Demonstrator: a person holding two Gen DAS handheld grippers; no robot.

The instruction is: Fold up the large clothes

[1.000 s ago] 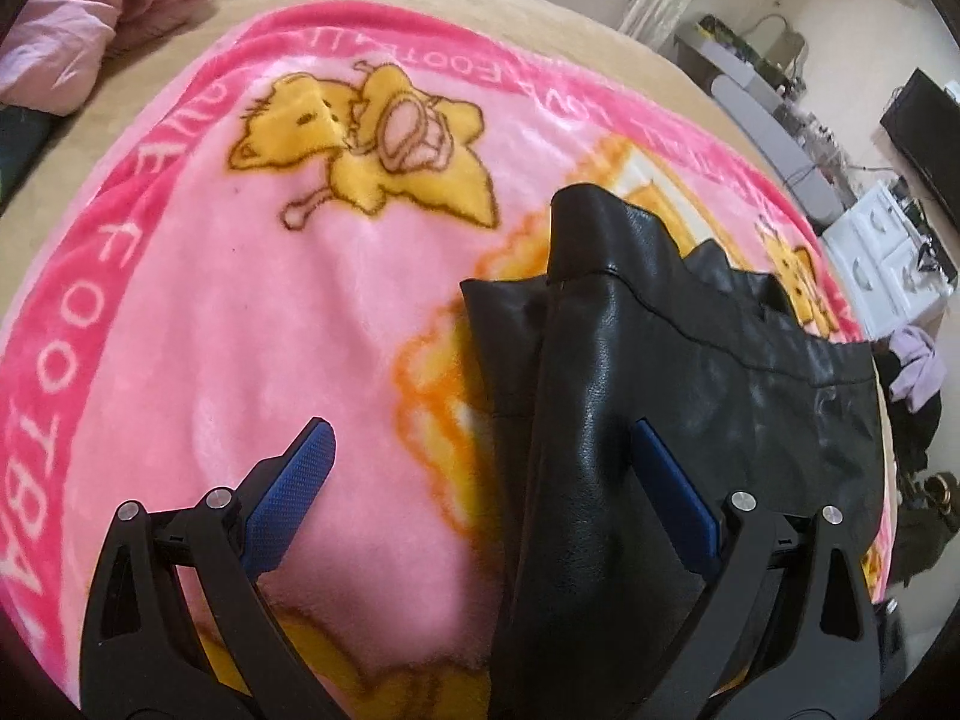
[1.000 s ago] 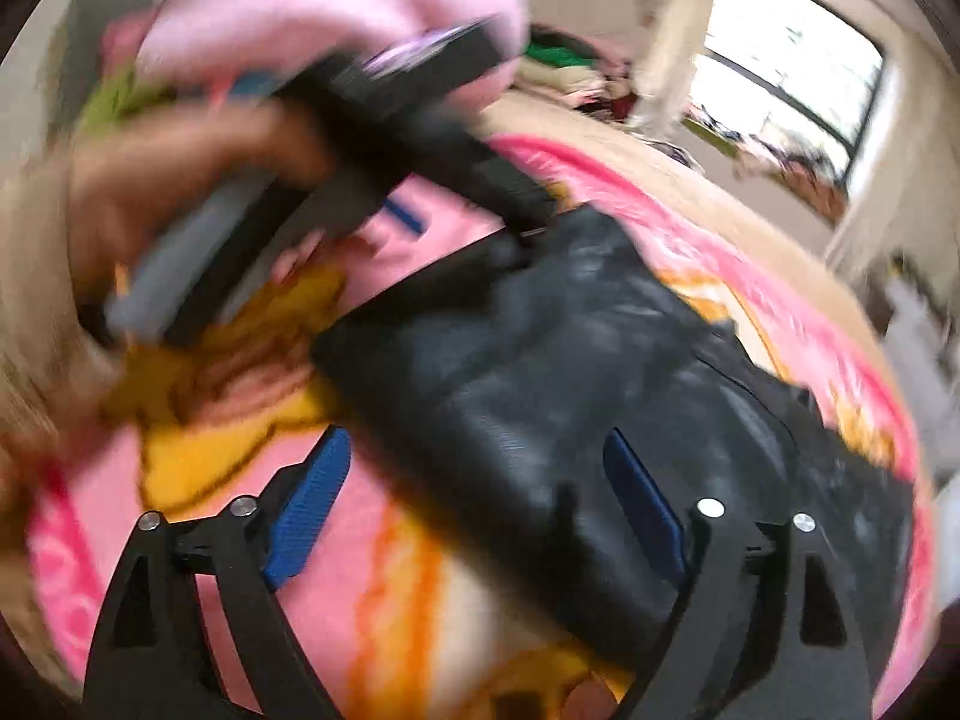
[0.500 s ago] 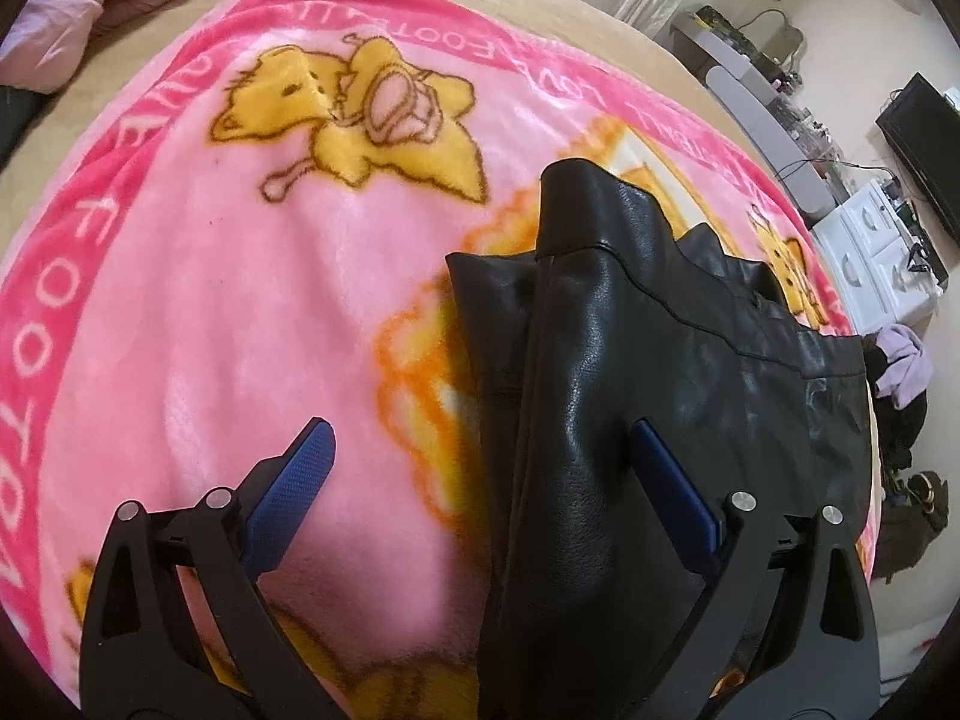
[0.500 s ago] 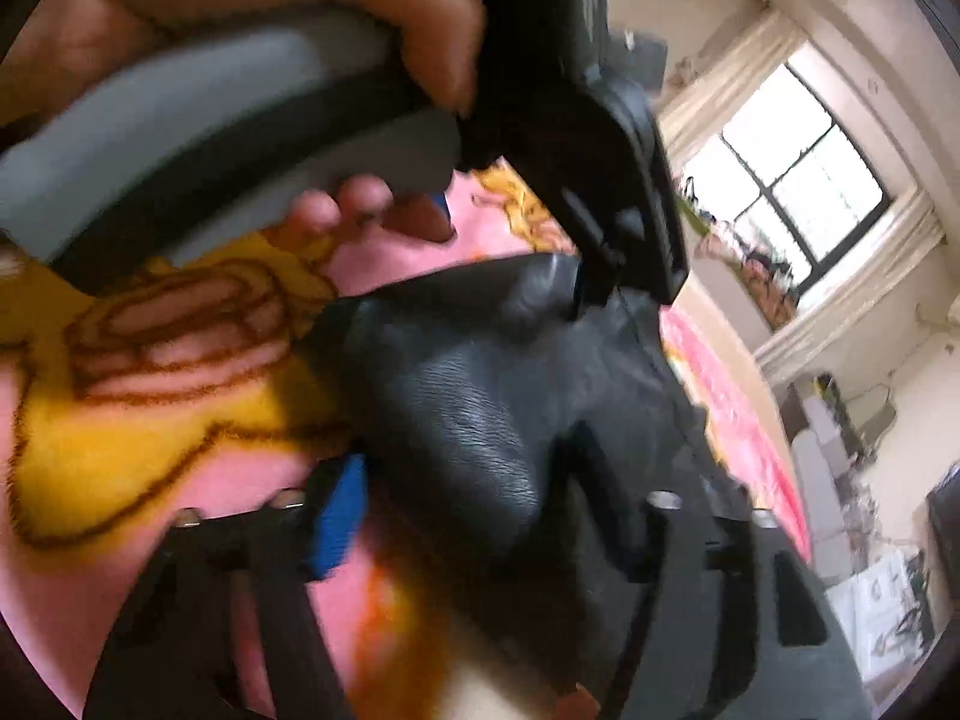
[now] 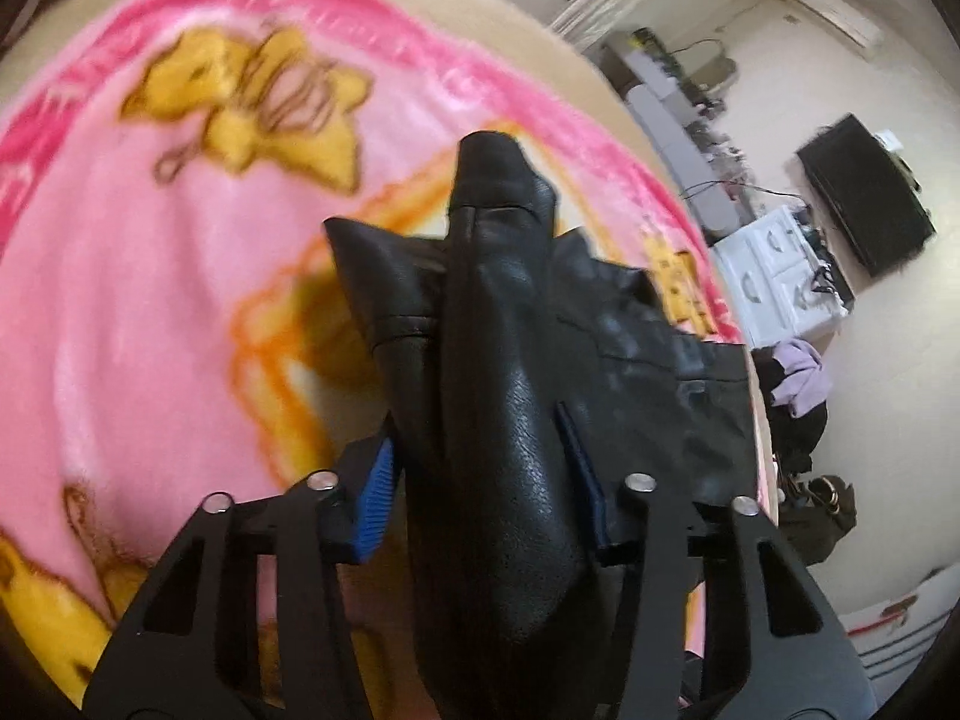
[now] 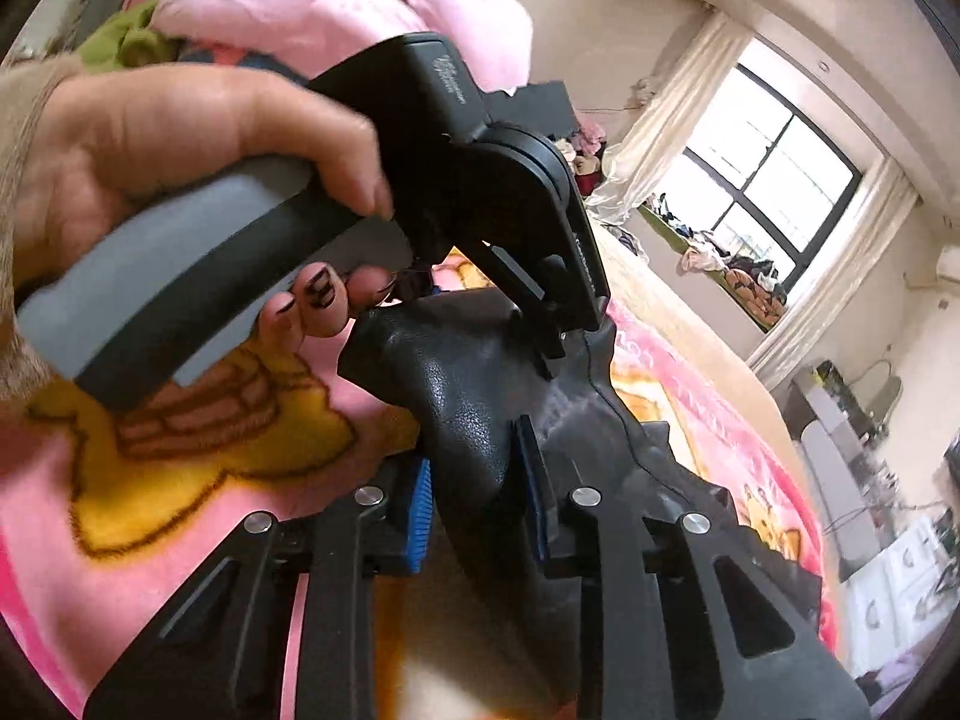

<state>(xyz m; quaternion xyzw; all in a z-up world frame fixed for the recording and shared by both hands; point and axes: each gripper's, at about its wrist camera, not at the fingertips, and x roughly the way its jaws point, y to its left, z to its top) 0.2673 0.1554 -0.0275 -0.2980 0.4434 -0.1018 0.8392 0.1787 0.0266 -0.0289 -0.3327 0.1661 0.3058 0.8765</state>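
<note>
Left tool (image 5: pixel 480 480) clamps black leather garment (image 5: pixel 504 360) over pink blanket (image 5: pixel 150 300).

Left wrist view: set close above the black leather garment (image 5: pixel 510 396), looking forward and down across the pink cartoon-print blanket (image 5: pixel 150 276) toward a white drawer cabinet (image 5: pixel 774 276). Right wrist view: equally near, facing the same garment (image 6: pixel 474 414) from beside, toward the window (image 6: pixel 762 180). Shared: garment, blanket, cabinet corner.

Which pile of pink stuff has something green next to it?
The pink bedding heaped behind the hand: a green cloth sits at its left. The pink blanket under the black garment has only yellow pictures.
</note>
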